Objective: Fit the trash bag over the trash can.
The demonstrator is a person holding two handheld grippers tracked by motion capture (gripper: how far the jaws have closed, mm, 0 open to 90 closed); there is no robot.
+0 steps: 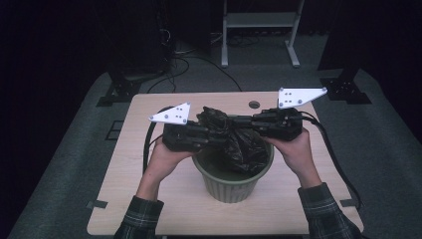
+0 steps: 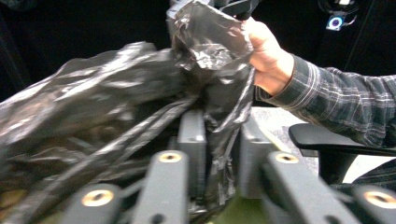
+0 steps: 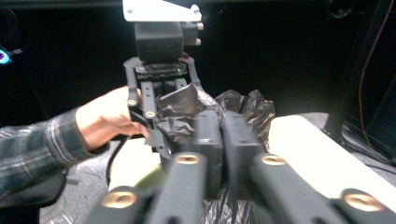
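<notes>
A ribbed green pot (image 1: 231, 186) stands on the light wooden table (image 1: 149, 199), and a crumpled black plastic bag (image 1: 244, 144) sits in it. The bag's top is pulled up and bunched above the rim. My left gripper (image 1: 213, 132) comes in from the left, and its jaws (image 2: 222, 126) are closed on a twisted strand of the bag (image 2: 116, 93). From the right, my right gripper (image 1: 235, 121) meets it, jaws (image 3: 222, 121) nearly together with bag film (image 3: 247, 109) pinched between them. The left gripper (image 3: 175, 95) faces it with film in its mouth.
A small round hole (image 1: 254, 104) lies in the table's far edge. Behind the table, on grey carpet, are a white metal frame (image 1: 261, 25) and loose cables (image 1: 179, 64). A black chair armrest (image 2: 336, 140) sits beside the person's plaid sleeve (image 2: 336, 98).
</notes>
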